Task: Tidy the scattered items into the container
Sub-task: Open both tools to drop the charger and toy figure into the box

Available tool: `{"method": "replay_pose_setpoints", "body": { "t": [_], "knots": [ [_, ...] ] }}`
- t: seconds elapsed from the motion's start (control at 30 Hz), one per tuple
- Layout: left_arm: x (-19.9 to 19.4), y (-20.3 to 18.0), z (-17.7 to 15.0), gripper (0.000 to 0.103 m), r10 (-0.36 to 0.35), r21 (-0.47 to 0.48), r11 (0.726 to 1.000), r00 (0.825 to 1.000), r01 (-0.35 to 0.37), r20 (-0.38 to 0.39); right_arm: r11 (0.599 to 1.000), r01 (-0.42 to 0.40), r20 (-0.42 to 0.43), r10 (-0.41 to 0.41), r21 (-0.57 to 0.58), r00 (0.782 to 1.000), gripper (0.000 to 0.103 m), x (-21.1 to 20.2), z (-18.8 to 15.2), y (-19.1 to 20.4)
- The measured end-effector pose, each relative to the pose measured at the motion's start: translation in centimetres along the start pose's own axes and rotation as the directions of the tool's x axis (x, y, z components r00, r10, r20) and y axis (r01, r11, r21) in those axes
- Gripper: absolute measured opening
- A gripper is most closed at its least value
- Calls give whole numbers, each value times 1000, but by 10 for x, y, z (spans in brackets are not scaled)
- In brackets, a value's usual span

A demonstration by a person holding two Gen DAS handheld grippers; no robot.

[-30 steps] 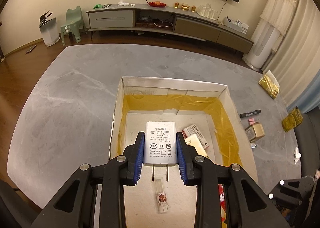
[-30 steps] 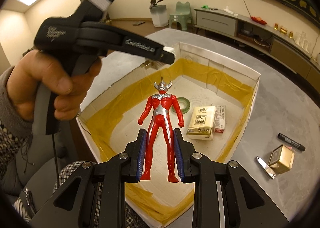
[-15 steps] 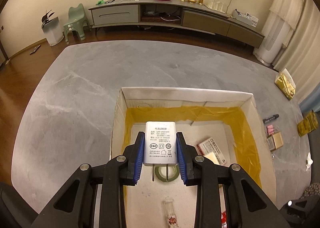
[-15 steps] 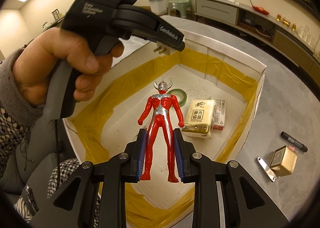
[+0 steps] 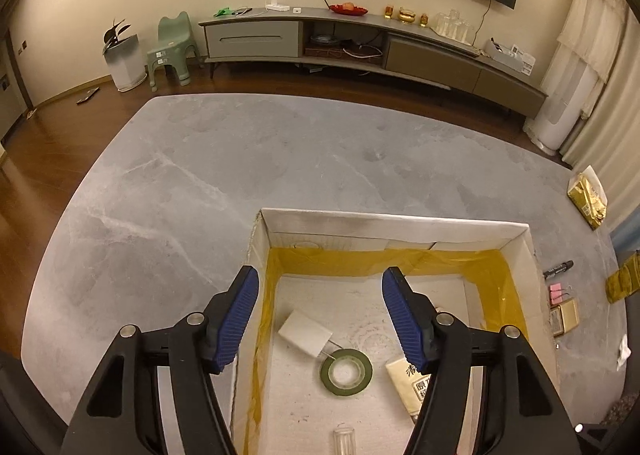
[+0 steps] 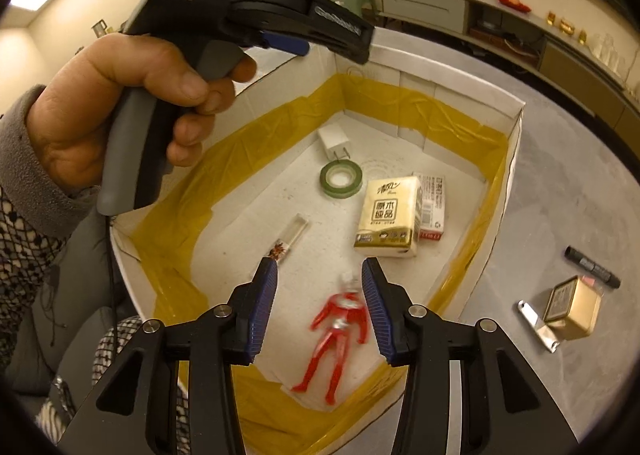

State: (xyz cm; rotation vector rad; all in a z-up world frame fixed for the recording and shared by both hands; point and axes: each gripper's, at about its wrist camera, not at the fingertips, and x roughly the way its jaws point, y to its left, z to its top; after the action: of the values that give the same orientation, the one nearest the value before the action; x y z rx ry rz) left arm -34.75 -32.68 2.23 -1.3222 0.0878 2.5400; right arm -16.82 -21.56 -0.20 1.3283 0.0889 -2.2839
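A white box (image 5: 392, 221) (image 6: 516, 123) lined with yellow tape sits on the grey table. My left gripper (image 5: 316, 315) hangs open above its left side; the white charger (image 5: 305, 332) (image 6: 335, 143) lies on the box floor below. My right gripper (image 6: 319, 305) is open over the near corner, and the red figure (image 6: 338, 329), blurred, lies on the floor beneath it. Also inside are a green tape roll (image 5: 346, 371) (image 6: 341, 180), a yellow tissue pack (image 6: 390, 217) (image 5: 412, 383) and a clear vial (image 6: 290, 239) (image 5: 344, 441).
Right of the box on the table lie a black marker (image 6: 592, 267) (image 5: 558, 269), a gold tin (image 6: 574, 307) (image 5: 564, 317), a metal clip (image 6: 536, 325) and pink clips (image 5: 556, 292). A hand (image 6: 120, 107) holds the left gripper at upper left in the right wrist view.
Both grippers have opened. The charger dropped from the left one and the red figure from the right one, and both now lie inside the box.
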Motion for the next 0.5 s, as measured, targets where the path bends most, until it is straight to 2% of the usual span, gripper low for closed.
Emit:
{"method": "replay_pose_setpoints", "body": {
  "t": [0.27, 0.5],
  "knots": [
    [-20, -2, -9, 65, 5, 29, 1000, 1000, -5, 9, 1000, -13, 11, 13, 2, 1000, 47, -13, -5, 6],
    [-32, -11, -36, 65, 12, 54, 998, 1000, -13, 6, 1000, -10, 12, 10, -4, 1000, 47, -24, -12, 12]
  ]
}}
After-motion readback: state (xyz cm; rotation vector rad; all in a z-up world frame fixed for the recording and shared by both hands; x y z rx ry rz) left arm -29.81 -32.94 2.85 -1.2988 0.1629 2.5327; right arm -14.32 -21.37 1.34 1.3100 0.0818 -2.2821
